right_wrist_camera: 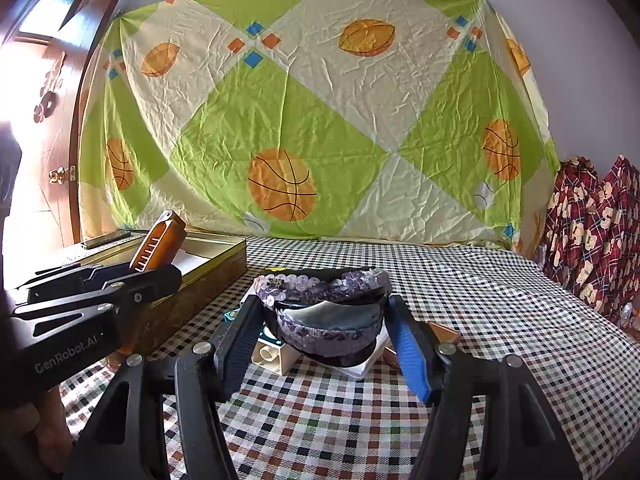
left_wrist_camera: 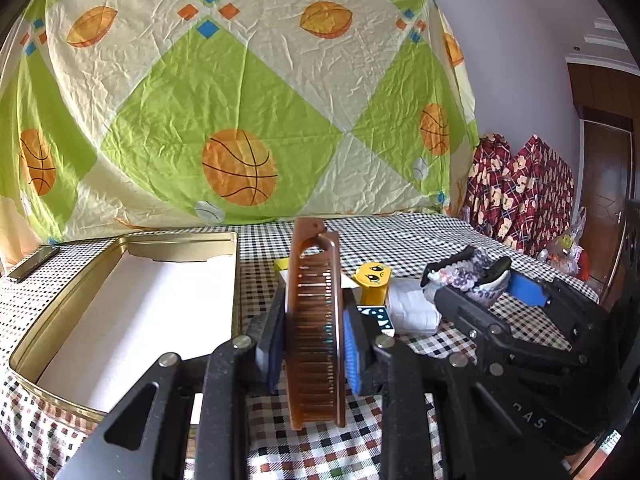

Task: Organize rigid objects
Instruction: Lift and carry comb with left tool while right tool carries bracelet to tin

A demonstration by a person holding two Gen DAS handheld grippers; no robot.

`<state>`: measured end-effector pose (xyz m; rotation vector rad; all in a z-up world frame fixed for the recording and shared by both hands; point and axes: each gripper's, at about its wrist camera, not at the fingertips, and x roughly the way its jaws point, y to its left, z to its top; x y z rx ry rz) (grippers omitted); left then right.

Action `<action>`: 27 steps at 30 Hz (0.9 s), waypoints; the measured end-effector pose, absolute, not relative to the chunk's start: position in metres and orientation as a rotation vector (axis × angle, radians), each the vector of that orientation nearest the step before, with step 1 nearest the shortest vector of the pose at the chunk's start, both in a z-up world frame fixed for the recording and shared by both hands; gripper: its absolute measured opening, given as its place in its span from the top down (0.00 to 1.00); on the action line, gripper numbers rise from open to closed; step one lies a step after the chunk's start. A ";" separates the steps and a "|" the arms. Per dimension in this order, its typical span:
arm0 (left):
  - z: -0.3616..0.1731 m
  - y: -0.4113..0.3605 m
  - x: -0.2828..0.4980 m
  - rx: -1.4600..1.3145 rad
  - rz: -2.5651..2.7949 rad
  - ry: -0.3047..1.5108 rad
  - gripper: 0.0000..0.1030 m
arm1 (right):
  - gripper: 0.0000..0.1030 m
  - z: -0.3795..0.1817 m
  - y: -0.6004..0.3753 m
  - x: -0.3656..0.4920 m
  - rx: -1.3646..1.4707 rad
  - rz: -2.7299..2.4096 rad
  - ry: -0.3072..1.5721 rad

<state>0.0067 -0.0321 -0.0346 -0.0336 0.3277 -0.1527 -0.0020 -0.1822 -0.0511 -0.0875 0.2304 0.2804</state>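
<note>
My left gripper (left_wrist_camera: 314, 316) is shut on a brown comb (left_wrist_camera: 315, 320), held upright above the checked cloth, just right of the open gold tin box (left_wrist_camera: 48, 320). In the right wrist view the comb (right_wrist_camera: 158, 246) and left gripper (right_wrist_camera: 132, 276) show over the box (right_wrist_camera: 216, 268). My right gripper (right_wrist_camera: 324, 320) is shut on a purple sequined hair clip (right_wrist_camera: 328, 312), held above a small pile with a white toy block (right_wrist_camera: 276, 356). The right gripper (left_wrist_camera: 472, 280) and clip (left_wrist_camera: 464, 276) also show in the left wrist view.
A yellow cartoon-face block (left_wrist_camera: 374, 284), a blue star-print piece (left_wrist_camera: 378, 318) and white items (left_wrist_camera: 412, 308) lie between the grippers. A dark flat bar (left_wrist_camera: 34, 262) lies behind the box. Red patterned fabric (left_wrist_camera: 520, 192) sits at the right; a wooden door (right_wrist_camera: 52, 120) at the left.
</note>
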 end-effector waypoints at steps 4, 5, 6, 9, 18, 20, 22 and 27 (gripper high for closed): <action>-0.034 -0.028 0.005 -0.041 -0.145 0.322 0.77 | 0.37 -0.051 -0.179 -0.003 -0.085 0.284 0.227; -0.034 -0.027 0.005 -0.043 -0.143 0.319 0.77 | 0.37 -0.051 -0.179 -0.003 -0.083 0.286 0.227; -0.034 -0.026 0.005 -0.044 -0.140 0.316 0.77 | 0.37 -0.051 -0.179 -0.003 -0.082 0.286 0.227; -0.034 -0.025 0.003 -0.040 -0.126 0.307 0.77 | 0.37 -0.051 -0.177 -0.004 -0.080 0.289 0.223; -0.034 -0.016 -0.003 -0.041 -0.102 0.294 0.77 | 0.37 -0.051 -0.166 -0.007 -0.099 0.310 0.215; -0.034 -0.013 -0.004 -0.045 -0.100 0.295 0.77 | 0.37 -0.051 -0.164 -0.007 -0.103 0.317 0.216; -0.034 -0.011 -0.004 -0.050 -0.099 0.295 0.77 | 0.37 -0.052 -0.162 -0.007 -0.103 0.323 0.216; -0.034 -0.007 -0.005 -0.053 -0.093 0.296 0.77 | 0.37 -0.052 -0.156 -0.008 -0.112 0.331 0.213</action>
